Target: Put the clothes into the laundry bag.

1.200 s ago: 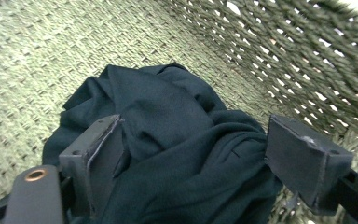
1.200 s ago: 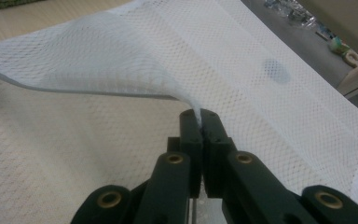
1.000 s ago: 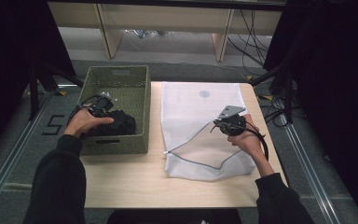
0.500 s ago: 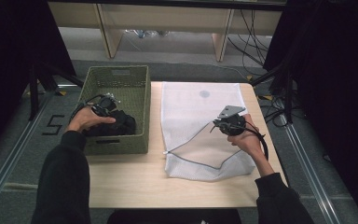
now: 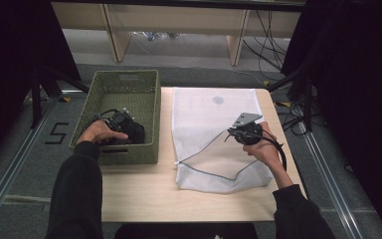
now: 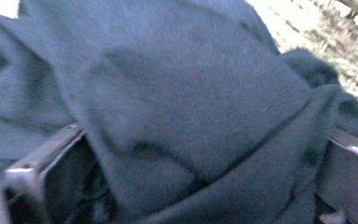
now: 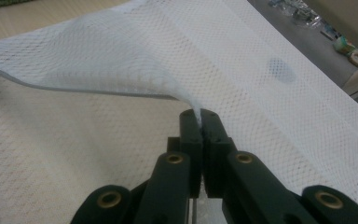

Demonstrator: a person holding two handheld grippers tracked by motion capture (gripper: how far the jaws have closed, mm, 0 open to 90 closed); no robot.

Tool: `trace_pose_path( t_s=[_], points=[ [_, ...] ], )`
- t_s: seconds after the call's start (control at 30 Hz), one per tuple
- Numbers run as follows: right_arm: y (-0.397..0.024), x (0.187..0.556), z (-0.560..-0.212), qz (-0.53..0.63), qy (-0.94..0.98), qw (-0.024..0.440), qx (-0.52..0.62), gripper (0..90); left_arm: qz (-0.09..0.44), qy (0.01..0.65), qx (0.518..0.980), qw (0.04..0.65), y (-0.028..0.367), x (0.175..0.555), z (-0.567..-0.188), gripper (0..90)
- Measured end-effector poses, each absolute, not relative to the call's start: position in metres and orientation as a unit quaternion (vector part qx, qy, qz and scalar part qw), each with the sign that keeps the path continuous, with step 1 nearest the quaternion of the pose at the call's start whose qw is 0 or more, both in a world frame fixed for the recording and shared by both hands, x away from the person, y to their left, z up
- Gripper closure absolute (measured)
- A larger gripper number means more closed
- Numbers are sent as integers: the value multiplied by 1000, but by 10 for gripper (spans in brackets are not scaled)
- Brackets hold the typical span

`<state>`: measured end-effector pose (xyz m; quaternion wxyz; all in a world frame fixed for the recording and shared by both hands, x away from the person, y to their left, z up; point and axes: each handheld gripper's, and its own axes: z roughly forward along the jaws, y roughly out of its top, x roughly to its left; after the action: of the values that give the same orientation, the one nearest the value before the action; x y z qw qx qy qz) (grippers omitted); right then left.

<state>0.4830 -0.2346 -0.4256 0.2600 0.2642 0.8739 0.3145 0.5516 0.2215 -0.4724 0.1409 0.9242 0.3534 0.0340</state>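
Note:
A dark blue-grey cloth (image 5: 135, 133) lies in the near end of a green woven basket (image 5: 124, 75). My left gripper (image 5: 127, 127) is down in the basket against the cloth. In the left gripper view its jaws stand wide apart at the frame's edges, and the cloth (image 6: 182, 93) bulges between and over them. A white mesh bag (image 5: 206, 107) lies flat on the table with its zipped mouth towards the front. My right gripper (image 5: 232, 133) is shut on the upper edge of that mouth (image 7: 198, 108) and holds it lifted off the lower layer.
The basket stands on the left part of the wooden table (image 5: 144, 194), with its side close to the bag. Metal rails (image 5: 10, 169) run along the floor on both sides. Shelving and cables stand behind the table.
The left hand and forearm have shifted a little inside the basket with the cloth. The right gripper has stayed where it was, still holding the bag's edge up.

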Motion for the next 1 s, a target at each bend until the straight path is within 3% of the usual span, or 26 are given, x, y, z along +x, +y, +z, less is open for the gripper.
trace_pose_path(
  t_s=[0.13, 0.17, 0.2, 0.27, 0.3, 0.4, 0.43, 0.47, 0.5, 0.57, 0.77, 0.87, 0.9, 1.0],
  points=[
    [-235, 482, -425, 318, 871, 257, 273, 898, 26, 353, 926, 135, 221, 553, -477, 39],
    [-235, 482, -424, 318, 871, 257, 272, 898, 21, 352, 926, 134, 222, 554, -476, 126],
    [-235, 482, -424, 318, 871, 257, 272, 898, 17, 355, 925, 136, 222, 553, -475, 126],
    [-236, 482, -424, 319, 870, 257, 274, 898, 19, 359, 923, 139, 222, 552, -470, 345],
    [-236, 482, -424, 318, 870, 259, 275, 898, 15, 374, 916, 144, 223, 552, -468, 396],
    [-236, 482, -425, 320, 869, 258, 274, 898, 21, 384, 911, 152, 226, 553, -467, 519],
    [-236, 482, -425, 320, 869, 258, 274, 898, 27, 391, 907, 154, 227, 554, -465, 519],
    [-235, 482, -424, 319, 870, 257, 276, 898, 48, 432, 885, 163, 228, 554, -463, 576],
    [-235, 482, -424, 319, 870, 257, 276, 898, 48, 432, 885, 163, 228, 554, -463, 593],
    [-236, 482, -424, 318, 869, 259, 275, 898, 70, 473, 860, 178, 229, 556, -465, 597],
    [-237, 484, -425, 319, 871, 259, 269, 898, 104, 488, 845, 191, 231, 563, -466, 537],
    [-237, 483, -425, 319, 869, 257, 277, 898, 90, 493, 844, 193, 227, 559, -466, 442],
    [-237, 483, -425, 319, 870, 256, 276, 898, 87, 483, 850, 193, 227, 559, -465, 364],
    [-238, 483, -425, 316, 872, 255, 272, 898, 84, 465, 861, 186, 229, 557, -461, 288]
  ],
)
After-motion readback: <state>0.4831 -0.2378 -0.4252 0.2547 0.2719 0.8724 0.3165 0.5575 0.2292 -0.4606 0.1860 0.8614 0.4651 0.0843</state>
